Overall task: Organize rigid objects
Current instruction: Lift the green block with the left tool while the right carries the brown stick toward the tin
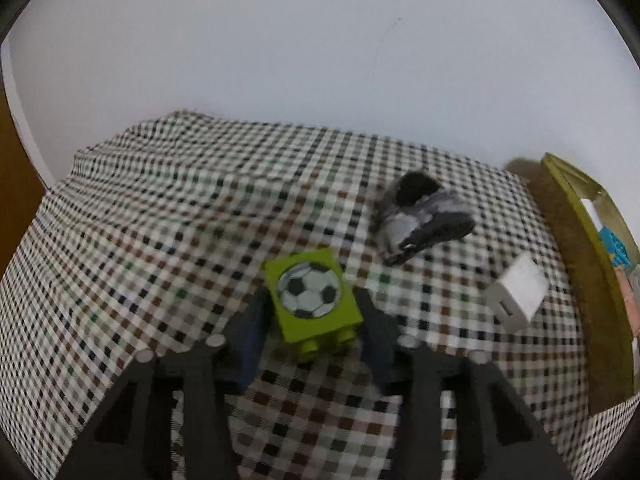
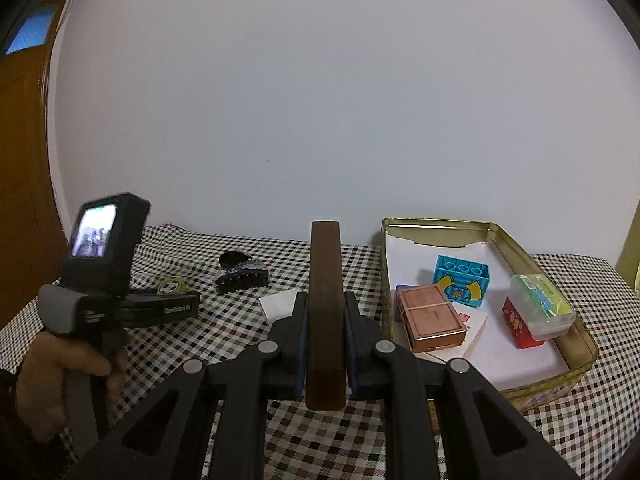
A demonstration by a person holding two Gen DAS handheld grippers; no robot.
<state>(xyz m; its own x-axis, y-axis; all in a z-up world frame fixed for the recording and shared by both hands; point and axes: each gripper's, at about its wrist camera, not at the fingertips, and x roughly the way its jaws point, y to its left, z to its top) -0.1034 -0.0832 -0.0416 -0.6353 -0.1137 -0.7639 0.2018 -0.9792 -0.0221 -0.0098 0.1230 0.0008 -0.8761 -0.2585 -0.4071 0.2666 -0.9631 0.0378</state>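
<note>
Between the left gripper (image 1: 314, 312) jaws sits the green football block (image 1: 313, 299), on the checked desk (image 1: 160, 240); jaws wide, neither pad seen touching. Advise centring, closing squarely on the flat sides, clear of the studs. Beyond the jaws: hair clip (image 1: 424, 216) and white charger (image 1: 516, 294). Right gripper (image 2: 324, 320) jaws clamp a brown bar (image 2: 325, 304); tin (image 2: 576, 328) just right of them

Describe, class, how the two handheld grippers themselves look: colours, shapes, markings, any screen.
Left gripper and right gripper: matte black linkage arms with triangular cut-outs, round silver pivot pins, and black fingers with blue edging. In the right wrist view, the left unit has a grey handle, white lettering on its side and a small lit screen.
</note>
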